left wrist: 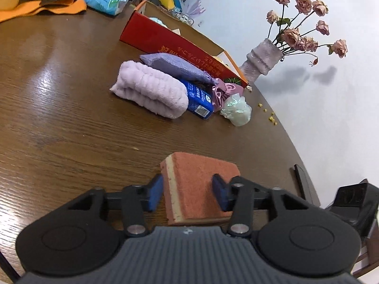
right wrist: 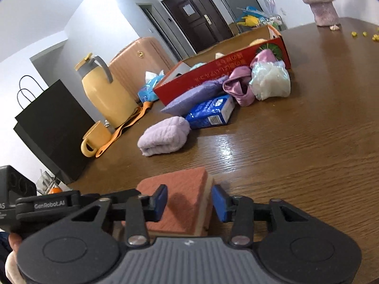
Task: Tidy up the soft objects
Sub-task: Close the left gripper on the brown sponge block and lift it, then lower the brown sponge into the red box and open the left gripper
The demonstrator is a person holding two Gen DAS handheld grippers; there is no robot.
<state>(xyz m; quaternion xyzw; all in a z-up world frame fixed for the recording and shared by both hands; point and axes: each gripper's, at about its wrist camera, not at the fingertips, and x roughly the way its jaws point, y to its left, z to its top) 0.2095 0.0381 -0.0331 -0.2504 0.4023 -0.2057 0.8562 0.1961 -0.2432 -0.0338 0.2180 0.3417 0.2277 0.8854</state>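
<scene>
My left hand-held gripper (left wrist: 188, 195) has its blue pads on both sides of a flat orange scouring sponge with a pale yellow foam layer (left wrist: 197, 184), which lies on the brown wooden counter (left wrist: 71, 123). The left pad touches the sponge edge and the right pad rests on its orange face, so I judge it clamped on the sponge.

My right hand-held gripper (right wrist: 189, 201) is around the same sponge (right wrist: 182, 201) from the other end; its pads stand at the sides, but I cannot tell if they press.

Further back, from left to right, lie a rolled lilac fluffy towel (left wrist: 151, 90), a purple fabric pouch (left wrist: 173, 67), a blue tissue packet (left wrist: 199, 100), a pink satin cloth (left wrist: 221, 92) and a pale green mesh puff (left wrist: 236, 110), all beside a long red cardboard box (left wrist: 170, 42).
</scene>
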